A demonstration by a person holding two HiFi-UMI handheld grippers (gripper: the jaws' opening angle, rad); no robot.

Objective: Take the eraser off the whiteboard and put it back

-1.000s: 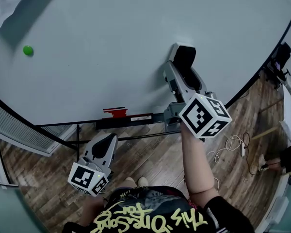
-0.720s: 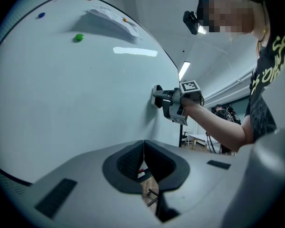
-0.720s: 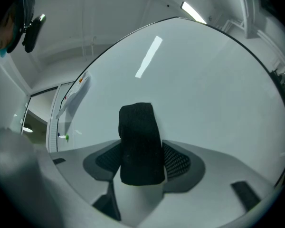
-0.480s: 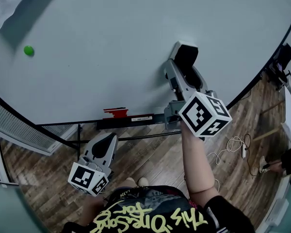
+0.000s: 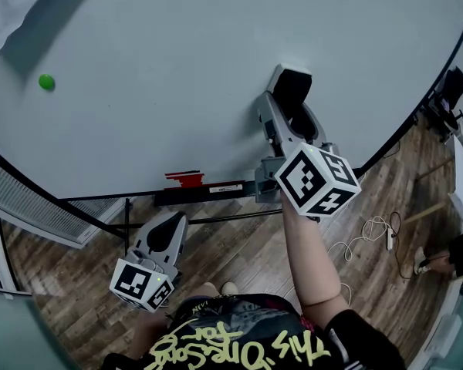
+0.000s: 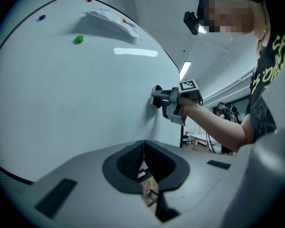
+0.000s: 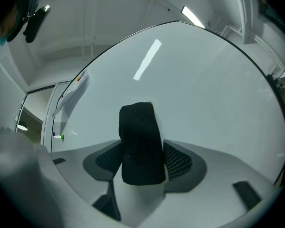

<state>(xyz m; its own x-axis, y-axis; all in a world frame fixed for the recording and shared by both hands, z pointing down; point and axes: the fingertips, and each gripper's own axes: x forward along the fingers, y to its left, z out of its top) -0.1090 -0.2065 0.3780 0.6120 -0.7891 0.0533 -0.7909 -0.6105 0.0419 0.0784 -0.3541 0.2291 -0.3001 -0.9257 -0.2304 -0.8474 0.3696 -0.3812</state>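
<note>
A black eraser (image 5: 293, 88) lies flat against the whiteboard (image 5: 177, 68), right of its middle. My right gripper (image 5: 290, 108) is shut on the eraser, and its marker cube sits near the board's lower edge. In the right gripper view the eraser (image 7: 140, 141) fills the gap between the two pads, its far end on the board. My left gripper (image 5: 170, 223) hangs low and left below the board, over the wooden floor, shut with nothing held. Its pads (image 6: 133, 158) meet at their tips. From there I also see the right gripper (image 6: 157, 97) at the board.
A green magnet (image 5: 46, 82) sticks to the board at far left, and a paper sheet (image 5: 8, 6) hangs top left. The board's tray (image 5: 216, 191) carries a red marker (image 5: 184, 179). Cables (image 5: 370, 233) trail on the floor to the right.
</note>
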